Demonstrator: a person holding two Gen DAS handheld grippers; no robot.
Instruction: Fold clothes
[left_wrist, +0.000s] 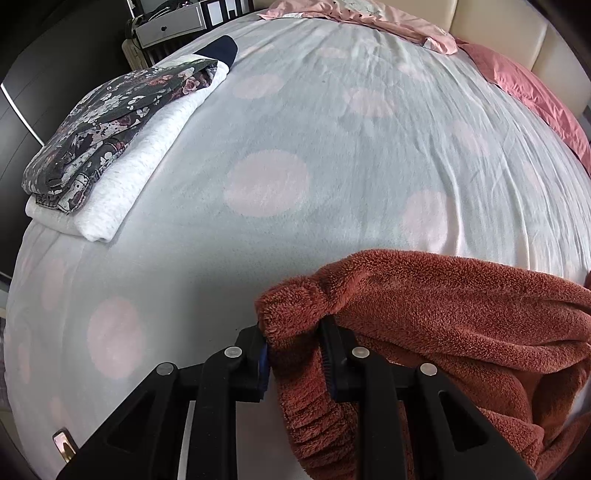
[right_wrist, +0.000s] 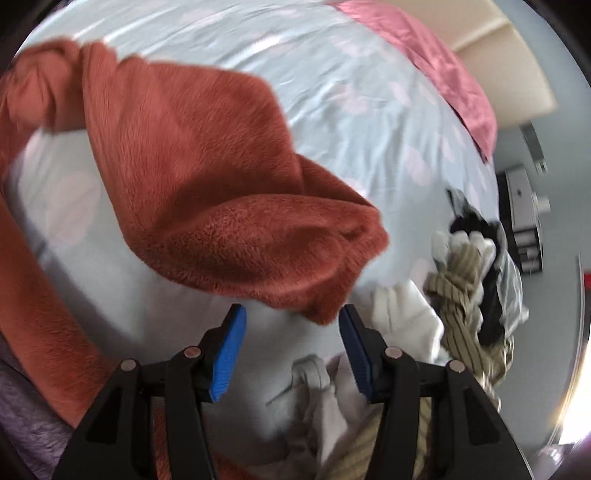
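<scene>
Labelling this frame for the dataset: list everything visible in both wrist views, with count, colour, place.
fleece garment: one, rust-red, near edge of bed, one bunched end clamped in left tongs
bedspread: one, pale blue with pink dots, covers bed
folded stack: two pieces, dark floral on white, left of bed
pink sheet: one, far right edge
pink cloth: one, head of bed
unfolded pile: several, white, khaki, black, right of bed
drawer unit: one, grey, beyond bed
left tongs: black, shut on fleece
right tongs: black, blue pads, open, fleece just beyond the tips
</scene>
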